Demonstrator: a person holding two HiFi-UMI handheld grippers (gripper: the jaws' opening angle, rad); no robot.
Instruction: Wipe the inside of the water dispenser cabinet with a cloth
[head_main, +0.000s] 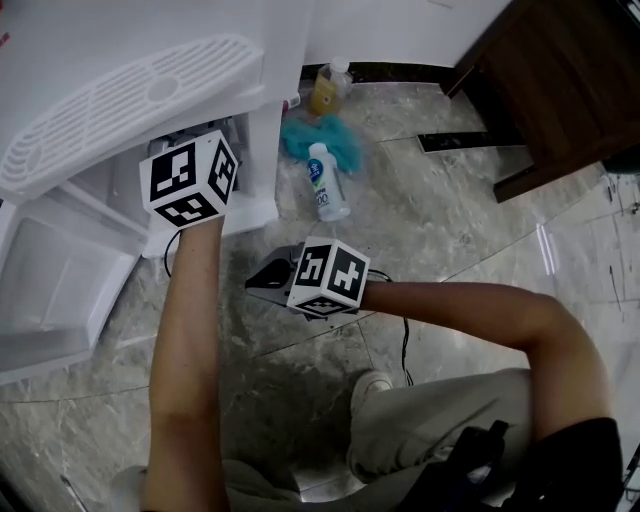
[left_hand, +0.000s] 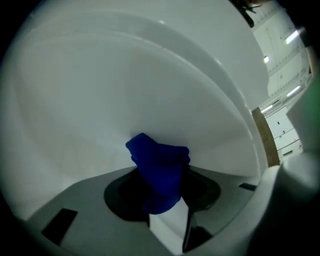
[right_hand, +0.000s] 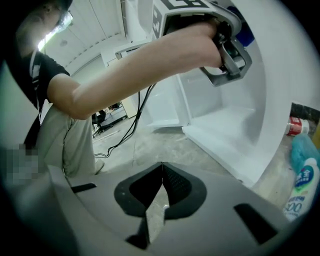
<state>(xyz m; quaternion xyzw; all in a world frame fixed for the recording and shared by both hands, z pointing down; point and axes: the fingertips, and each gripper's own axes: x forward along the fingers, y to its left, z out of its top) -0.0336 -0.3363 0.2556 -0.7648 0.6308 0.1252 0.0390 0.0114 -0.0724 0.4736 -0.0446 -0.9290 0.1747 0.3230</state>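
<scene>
While the cabinet (head_main: 262, 150) gapes, left tongs (left_hand: 162, 202) clamp blue cloth (left_hand: 159, 165).

1 blue cloth (left_hand: 159, 172). 1 white dispenser cabinet (head_main: 262, 150). 2 plastic bottles: white bottle (head_main: 326, 185), yellow bottle (head_main: 328, 88). 1 teal fluffy cloth (head_main: 298, 135). 1 dark wooden furniture piece (head_main: 560, 80).

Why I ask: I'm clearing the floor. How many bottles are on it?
2: a yellow bottle by the wall, a white bottle lying by the teal cloth. A red-topped item beside the cabinet may be a third.
</scene>
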